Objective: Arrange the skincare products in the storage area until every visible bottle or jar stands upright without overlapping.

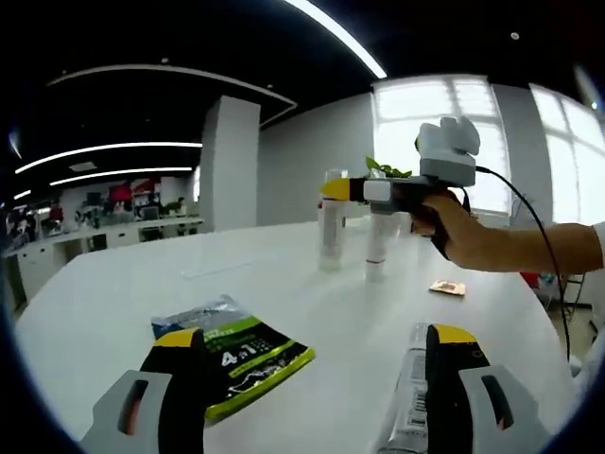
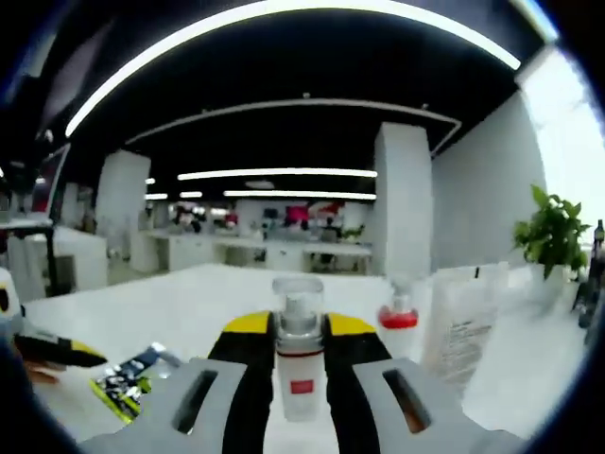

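1. In the left gripper view, nearest: left tongs (image 1: 312, 378) released, jaws spread wide, nothing between them. Just inside the right-hand jaw, touching or nearly so, a clear lying bottle (image 1: 408, 402) with printed label, flat on the white desk (image 1: 312, 284).
2. By the left-hand jaw, partly behind its yellow tip: a green-and-black sachet (image 1: 236, 350) lying flat on the desk.
3. Farther across the desk from the sachet: a small tan packet (image 1: 447, 288), flat, well apart from the left tongs.
4. Farther still, two upright items: a tall clear tube (image 1: 332, 222) and, just beside it, a red-banded bottle (image 1: 377, 248).
5. Above the red-banded bottle: right tongs (image 1: 342, 189) held by a hand (image 1: 452, 222), reaching in from the right at the level of the bottle tops.
6. In the right gripper view: right tongs clenched on a clear-capped spray bottle (image 2: 299, 355), upright, with a small red label, centred between the jaws.
7. Beyond and right of the spray bottle: a red-collared bottle (image 2: 399, 322) upright, then a large clear pouch (image 2: 463, 322) standing.
8. Left of the spray bottle, low on the desk: the sachet.
9. Far right, behind the pouch: a green potted plant (image 2: 550, 232).
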`<state>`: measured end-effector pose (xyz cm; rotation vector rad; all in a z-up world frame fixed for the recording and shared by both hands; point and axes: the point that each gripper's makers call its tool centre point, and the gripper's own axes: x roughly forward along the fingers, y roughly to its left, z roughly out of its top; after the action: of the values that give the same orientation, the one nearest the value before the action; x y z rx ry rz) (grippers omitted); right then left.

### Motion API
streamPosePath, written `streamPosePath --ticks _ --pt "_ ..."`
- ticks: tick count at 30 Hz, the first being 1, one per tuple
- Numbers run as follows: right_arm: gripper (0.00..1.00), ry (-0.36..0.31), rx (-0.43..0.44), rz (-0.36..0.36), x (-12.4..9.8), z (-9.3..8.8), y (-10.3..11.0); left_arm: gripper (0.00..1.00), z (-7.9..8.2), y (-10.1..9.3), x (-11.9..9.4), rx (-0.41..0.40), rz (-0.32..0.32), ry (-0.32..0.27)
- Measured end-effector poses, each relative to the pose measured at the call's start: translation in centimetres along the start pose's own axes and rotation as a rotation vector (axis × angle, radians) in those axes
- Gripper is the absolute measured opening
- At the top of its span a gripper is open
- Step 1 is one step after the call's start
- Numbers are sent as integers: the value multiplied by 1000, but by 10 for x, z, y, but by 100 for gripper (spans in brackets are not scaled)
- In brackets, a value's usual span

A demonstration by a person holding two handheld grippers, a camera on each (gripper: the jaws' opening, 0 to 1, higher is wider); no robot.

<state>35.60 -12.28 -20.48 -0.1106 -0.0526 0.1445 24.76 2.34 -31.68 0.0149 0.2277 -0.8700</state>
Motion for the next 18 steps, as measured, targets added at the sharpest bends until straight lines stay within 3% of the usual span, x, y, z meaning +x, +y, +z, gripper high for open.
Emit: streamPosePath --ticks 5,11,18 --pt "18 2 17 -86 7 -15 -18 100 2 4 1 -1 -8 2" --pt "18 10 88 -137 12 -27 -32 100 3 6 3 -3 -13 2" --pt "18 39 130 -152 21 -43 -25 100 0 -2 0 -4 -9 6"
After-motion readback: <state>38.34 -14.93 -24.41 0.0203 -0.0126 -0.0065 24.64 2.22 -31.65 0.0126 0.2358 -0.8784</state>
